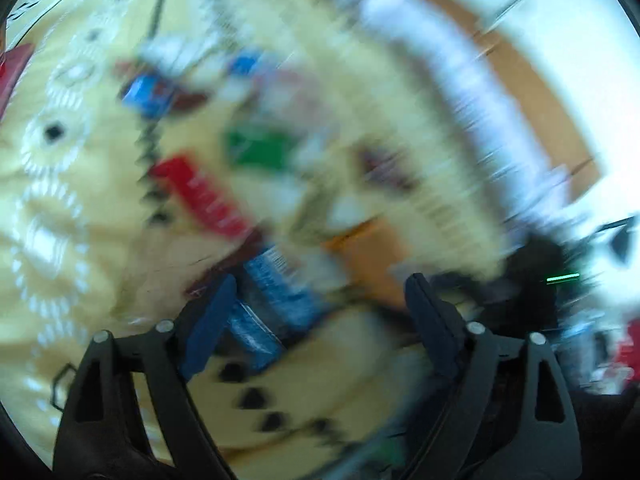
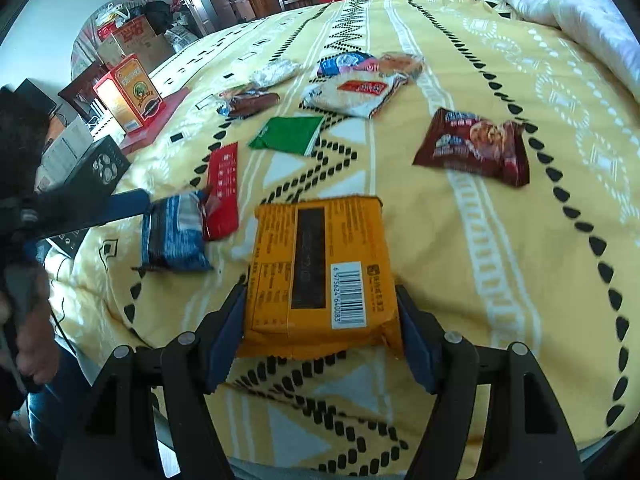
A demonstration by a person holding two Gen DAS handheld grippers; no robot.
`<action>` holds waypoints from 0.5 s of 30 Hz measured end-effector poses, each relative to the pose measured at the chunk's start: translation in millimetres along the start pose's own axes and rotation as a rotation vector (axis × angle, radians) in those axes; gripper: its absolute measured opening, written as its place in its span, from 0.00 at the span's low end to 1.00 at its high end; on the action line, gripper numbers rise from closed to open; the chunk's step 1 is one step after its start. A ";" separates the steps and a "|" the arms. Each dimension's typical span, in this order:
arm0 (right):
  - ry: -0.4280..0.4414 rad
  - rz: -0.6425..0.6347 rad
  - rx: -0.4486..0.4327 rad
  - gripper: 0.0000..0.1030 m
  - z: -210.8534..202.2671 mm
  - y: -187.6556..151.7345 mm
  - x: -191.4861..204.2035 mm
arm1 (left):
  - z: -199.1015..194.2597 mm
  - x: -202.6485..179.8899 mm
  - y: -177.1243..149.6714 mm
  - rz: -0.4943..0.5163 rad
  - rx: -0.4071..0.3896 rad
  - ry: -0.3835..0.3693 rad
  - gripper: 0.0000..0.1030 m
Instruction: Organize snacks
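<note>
Orange wrapper first: the orange snack pack (image 2: 320, 272) lies flat on the yellow bedspread (image 2: 480, 240), squarely between the jaws of the right gripper (image 2: 320, 320). Its long axis runs straight ahead, away from the jaws, with the barcode end nearest them. Both pads (image 2: 226, 336) stand close against its long sides, but whether they press or only flank it cannot be told; the pack looks undented, so the jaws read as apart and bracketing it rather than clamped.

On the left side, the left gripper (image 1: 320, 300) also has its jaws apart. That view is badly smeared. A blue snack pack (image 1: 276, 296) sits just ahead of the jaws and toward the left pad, lying at a slant across the gap rather than in line with it; nothing appears gripped. From the right wrist view the same blue pack rests beside the left gripper's finger.

Further out, beyond both sets of jaws, lie a red pack (image 2: 224, 196), a green pack (image 2: 288, 134) and a maroon cookie pack (image 2: 472, 146), well apart from one another.

My judgement: the right hand is the better placed, since its pack is already lined up and only needs the jaws to close.
</note>
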State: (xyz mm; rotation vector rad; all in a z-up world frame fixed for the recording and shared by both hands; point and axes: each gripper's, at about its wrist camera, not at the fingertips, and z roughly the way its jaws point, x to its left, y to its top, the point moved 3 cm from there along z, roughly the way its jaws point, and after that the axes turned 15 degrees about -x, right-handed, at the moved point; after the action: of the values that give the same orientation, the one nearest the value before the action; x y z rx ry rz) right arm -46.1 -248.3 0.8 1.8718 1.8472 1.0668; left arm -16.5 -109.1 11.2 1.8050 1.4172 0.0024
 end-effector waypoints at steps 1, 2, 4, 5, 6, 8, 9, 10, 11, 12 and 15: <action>0.000 0.002 0.000 0.72 -0.4 -1.0 0.1 | 1.4 3.7 -1.4 0.009 -0.011 0.028 0.85; 0.001 0.002 0.001 0.73 0.2 -0.6 0.7 | -0.5 3.3 -1.9 0.031 -0.034 0.034 0.85; 0.000 -0.004 -0.003 0.73 -1.4 1.1 2.0 | -4.4 1.4 -2.8 0.050 -0.034 0.054 0.85; -0.002 -0.007 -0.007 0.73 -2.9 2.2 2.6 | -12.3 -0.4 -0.8 0.026 -0.055 0.032 0.84; -0.012 -0.012 -0.018 0.73 -5.6 4.3 2.9 | -21.5 -0.6 1.2 0.006 -0.086 0.010 0.85; -0.030 -0.035 -0.075 0.73 -17.1 11.3 6.3 | -48.2 -3.5 4.9 0.011 -0.176 -0.024 0.86; -0.037 -0.050 -0.105 0.73 -22.6 15.2 9.3 | -54.1 -1.8 5.1 0.010 -0.188 -0.018 0.87; -0.040 -0.066 -0.136 0.73 -28.0 19.9 14.2 | -61.0 3.7 5.3 -0.003 -0.194 -0.008 0.87; -0.031 -0.081 -0.161 0.73 -32.5 23.9 19.8 | -63.6 8.4 6.0 -0.021 -0.200 0.002 0.87; -0.011 -0.100 -0.176 0.73 -33.4 27.5 29.0 | -68.7 16.5 6.0 -0.046 -0.212 0.012 0.87; -0.019 -0.274 -0.150 0.72 -12.1 27.9 62.9 | -78.8 33.9 4.5 -0.104 -0.232 0.036 0.87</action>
State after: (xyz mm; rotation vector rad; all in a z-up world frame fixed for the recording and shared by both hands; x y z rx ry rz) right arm -40.7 -195.4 46.1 1.4893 1.8888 1.0537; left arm -37.1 -35.4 50.4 1.5478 1.4706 0.1403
